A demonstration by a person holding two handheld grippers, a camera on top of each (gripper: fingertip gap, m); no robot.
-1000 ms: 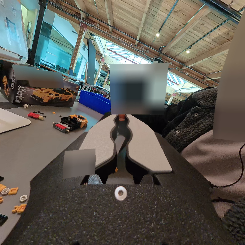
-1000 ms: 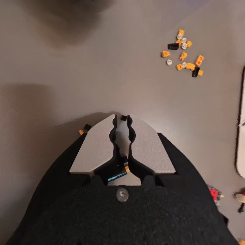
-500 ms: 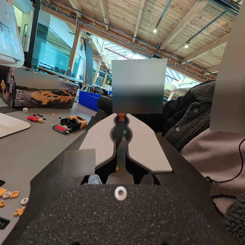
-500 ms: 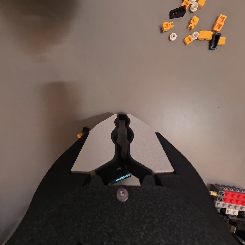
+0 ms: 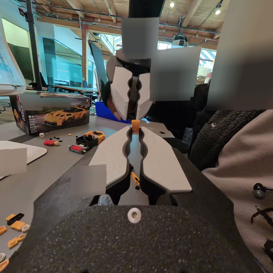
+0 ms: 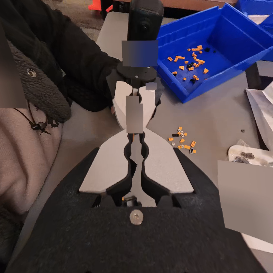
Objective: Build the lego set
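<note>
My left gripper [image 5: 135, 128] is shut on a small orange brick [image 5: 135, 123] that sticks out past its tips, held above the grey table [image 5: 29, 184]. My right gripper [image 5: 131, 118] comes down from above, tip to tip with the orange brick, and is shut on something small and dark that I cannot make out. In the right wrist view my right gripper [image 6: 135, 134] points at the left gripper's white fingers [image 6: 119, 106]. A mosaic patch hides the contact, and only a sliver of the orange brick [image 6: 134, 135] shows. The partly built black and orange car [image 5: 87, 142] sits on the table to the left.
The set's box [image 5: 51, 112] stands at the back left. A blue bin [image 6: 221, 37] holds several orange and black pieces. Loose orange, white and black pieces [image 6: 183, 140] lie on the table, also at the left wrist view's lower left [image 5: 14, 224]. A red piece [image 5: 49, 142] and a white pad [image 5: 35, 152] lie left. A person's dark coat [image 5: 214, 140] is close on the right. Both grippers' tips are close together, under 4 cm apart.
My right gripper shut on a small black piece on the table, lifted off and swung round to meet my left gripper tip to tip. My left gripper kept hold of the orange brick.
</note>
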